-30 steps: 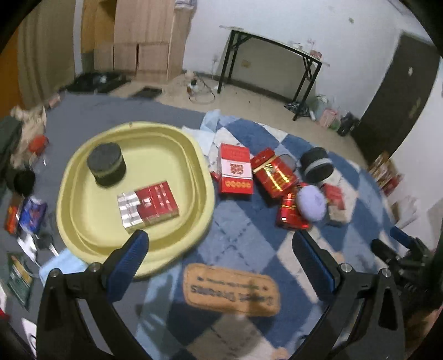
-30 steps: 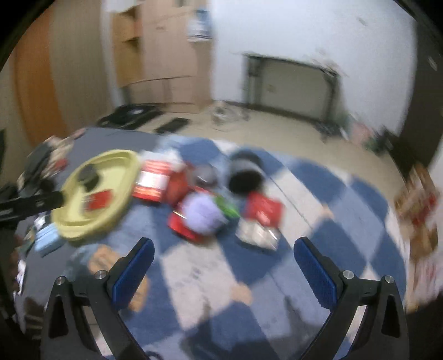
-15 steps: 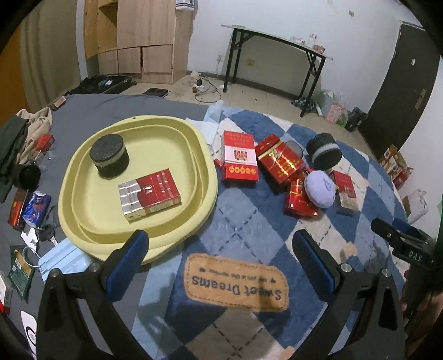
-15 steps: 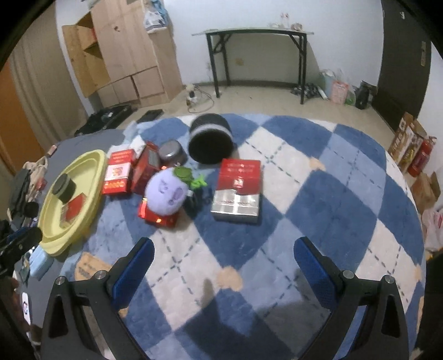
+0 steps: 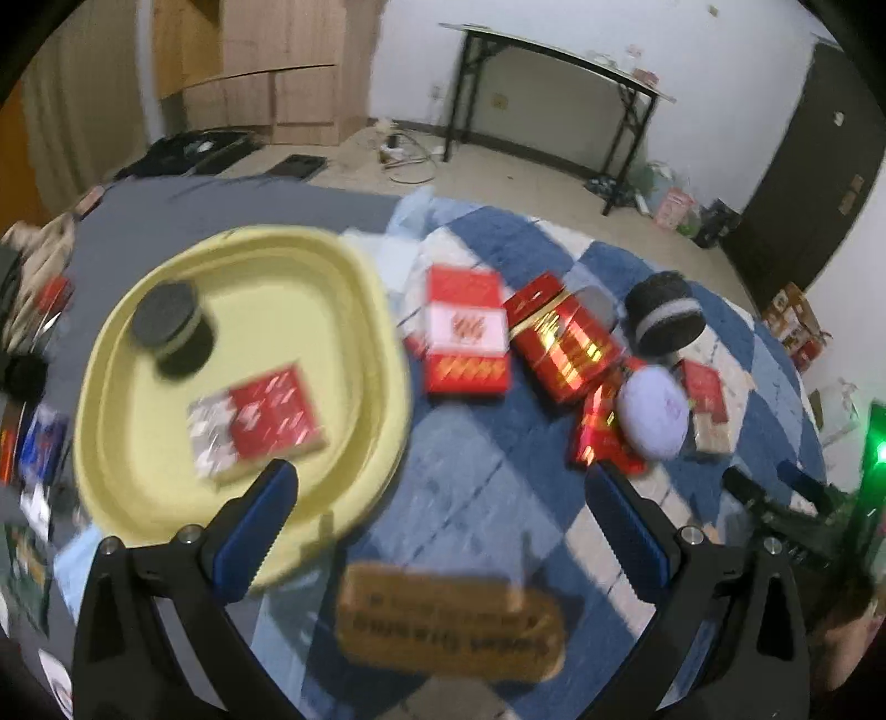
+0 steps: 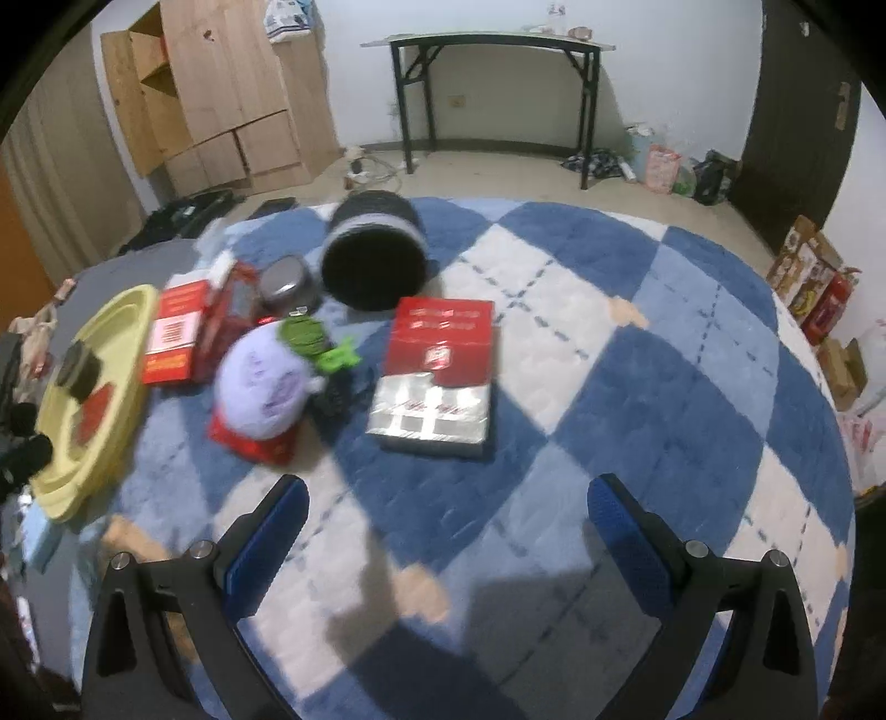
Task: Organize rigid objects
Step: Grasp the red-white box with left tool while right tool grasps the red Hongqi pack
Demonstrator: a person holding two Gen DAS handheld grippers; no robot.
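Observation:
A yellow tray (image 5: pixel 354 310) lies on the left of the rug and holds a black round tin (image 5: pixel 166 318) and a red-and-silver box (image 5: pixel 257 423). Right of it lie a red-and-white box (image 5: pixel 468 332), a red-and-gold box (image 5: pixel 565 338), a lilac plush (image 5: pixel 653 412) and a black-and-grey cylinder (image 5: pixel 664 313). My left gripper (image 5: pixel 443 520) is open and empty above the tray's near edge. My right gripper (image 6: pixel 443 531) is open and empty, short of a red-and-silver box (image 6: pixel 437 376); the plush (image 6: pixel 260 382), cylinder (image 6: pixel 374 257) and tray (image 6: pixel 119 382) lie beyond.
A brown label patch (image 5: pixel 448 620) sits on the blue-and-white checked rug (image 6: pixel 637 360). Clutter lies on the grey mat left of the tray (image 5: pixel 33 421). A black table (image 6: pixel 493 44), wooden cabinets (image 6: pixel 221 99) and cartons (image 6: pixel 814 282) stand around the rug.
The left view has shifted a little closer to the tray and is motion-blurred. The right gripper has moved closer to the red-and-silver box. Both grippers stay open.

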